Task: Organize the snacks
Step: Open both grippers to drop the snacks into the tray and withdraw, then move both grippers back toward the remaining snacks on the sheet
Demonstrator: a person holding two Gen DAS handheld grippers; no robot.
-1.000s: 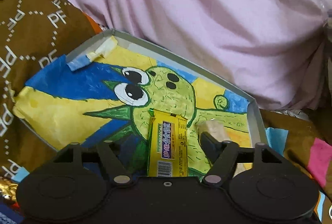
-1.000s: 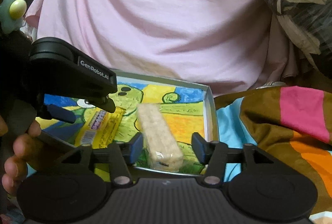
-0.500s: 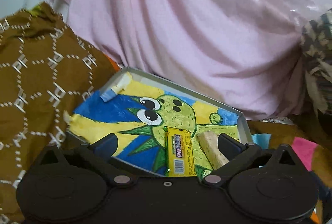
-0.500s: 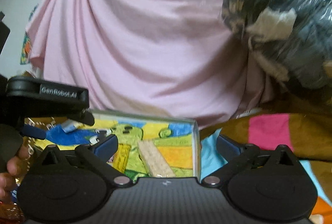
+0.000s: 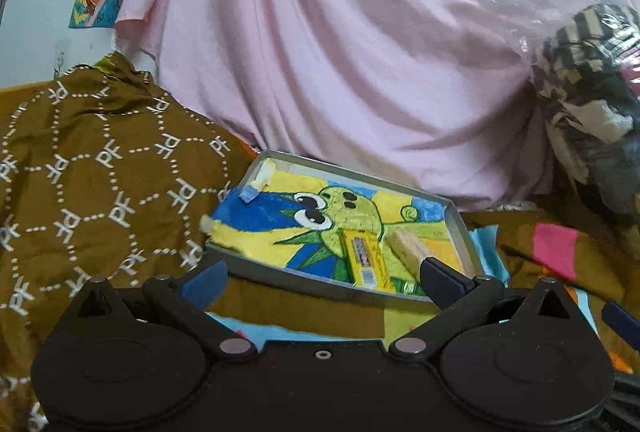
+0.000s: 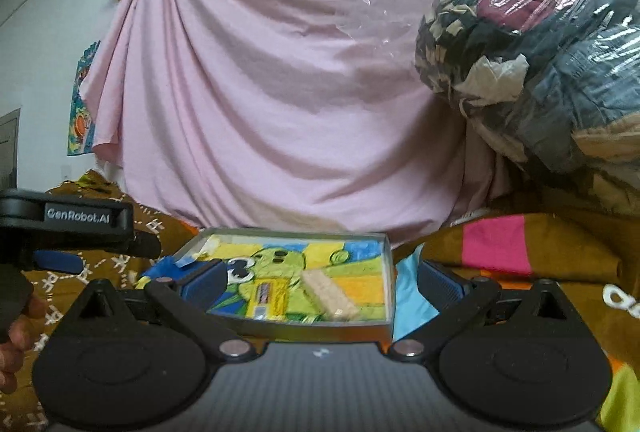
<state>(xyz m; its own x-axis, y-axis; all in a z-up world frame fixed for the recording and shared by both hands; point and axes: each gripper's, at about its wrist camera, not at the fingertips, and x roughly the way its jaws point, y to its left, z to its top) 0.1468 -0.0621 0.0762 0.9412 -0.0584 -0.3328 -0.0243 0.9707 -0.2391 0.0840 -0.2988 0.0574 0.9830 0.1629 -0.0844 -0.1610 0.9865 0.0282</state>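
A shallow grey tray (image 5: 460, 228) lined with a painted green cartoon figure lies on the bedding. Inside it, a yellow snack packet (image 5: 362, 258) and a beige wafer bar (image 5: 406, 246) rest side by side near the front right. My left gripper (image 5: 322, 274) hangs open just short of the tray's near rim, with nothing between its fingers. In the right wrist view, the tray (image 6: 386, 272), packet (image 6: 266, 298) and bar (image 6: 330, 294) sit beyond my open, empty right gripper (image 6: 320, 280). The left gripper (image 6: 100, 252) shows at the left edge, held by a hand (image 6: 16, 332).
A pink sheet (image 6: 280, 92) hangs behind the tray. A clear plastic bag of clothes (image 6: 540, 72) bulges at the right. A brown patterned blanket (image 5: 100, 192) rises left of the tray, and a colourful blanket with a pink patch (image 6: 496, 244) lies on its right.
Both grippers have drawn back and up from the tray while their jaws spread wide. The yellow packet and the wafer bar stay lying in the tray, now farther off.
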